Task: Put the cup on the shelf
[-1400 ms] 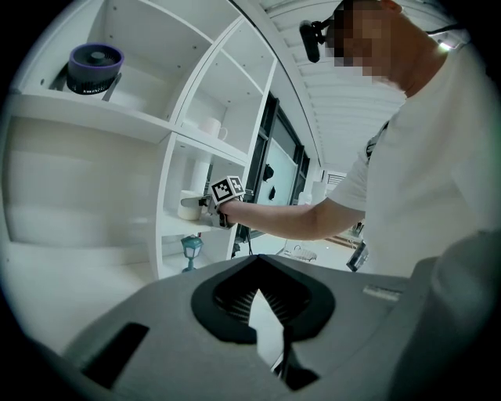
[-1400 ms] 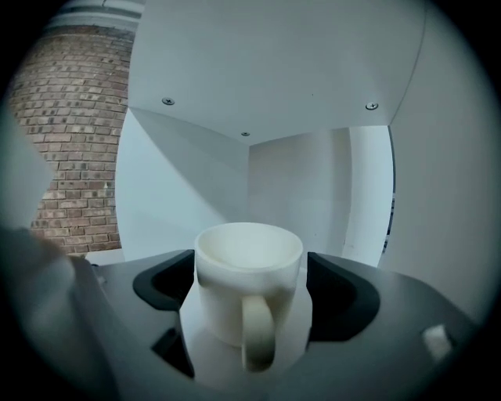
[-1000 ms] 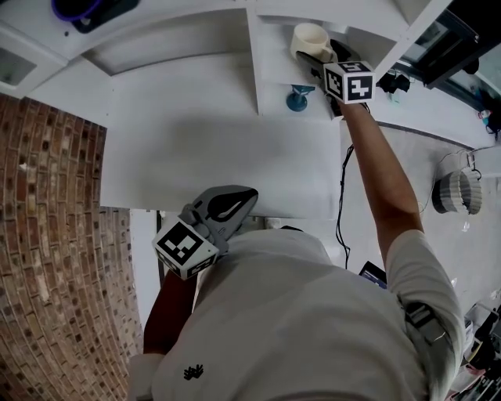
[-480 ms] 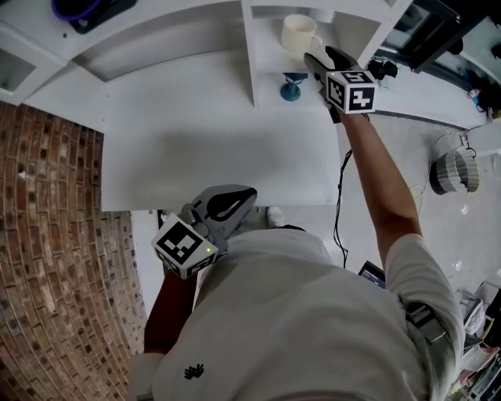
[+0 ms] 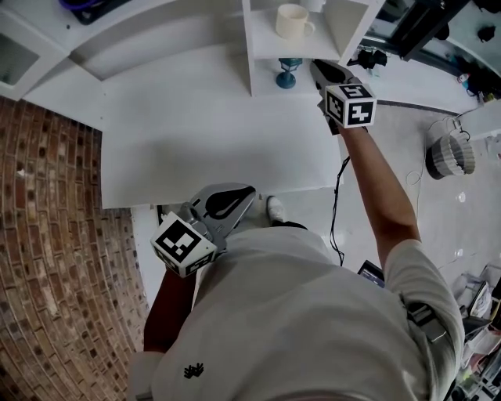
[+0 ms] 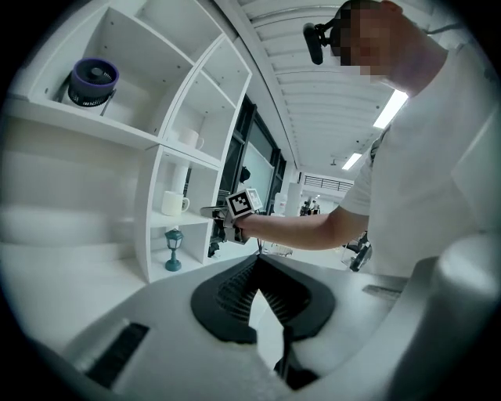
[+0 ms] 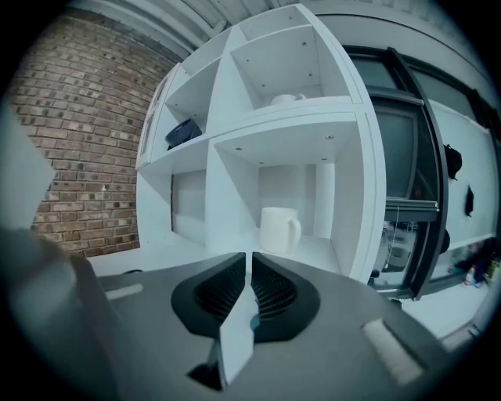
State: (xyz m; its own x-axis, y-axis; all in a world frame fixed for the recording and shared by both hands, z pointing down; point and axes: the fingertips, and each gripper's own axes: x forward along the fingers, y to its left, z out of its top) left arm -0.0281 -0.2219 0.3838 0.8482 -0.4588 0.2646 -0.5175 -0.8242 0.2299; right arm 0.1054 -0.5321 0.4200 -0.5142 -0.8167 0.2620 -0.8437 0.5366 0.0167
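Note:
The cream cup (image 5: 291, 21) stands upright on the middle shelf of the white shelf unit (image 5: 258, 47), its handle to the right; the cup (image 7: 279, 229) shows straight ahead in the right gripper view, and the cup (image 6: 174, 204) shows again in the left gripper view. My right gripper (image 5: 319, 70) hovers just in front of the shelf, apart from the cup. Its jaws have just been closing with nothing between them and now stand shut. My left gripper (image 5: 247, 193) is held close to the person's chest over the table's near edge, shut and empty.
A small teal lantern (image 5: 288, 73) sits on the shelf below the cup. A dark purple-rimmed pot (image 6: 93, 81) and another white cup (image 7: 286, 99) occupy higher compartments. The white table (image 5: 211, 141) spreads in front, a brick wall (image 5: 55, 235) at left, a woven basket (image 5: 448, 157) on the floor.
The right gripper has drawn back from the cup toward the person and its jaws have closed. The cup stays on the shelf. The left gripper has barely shifted.

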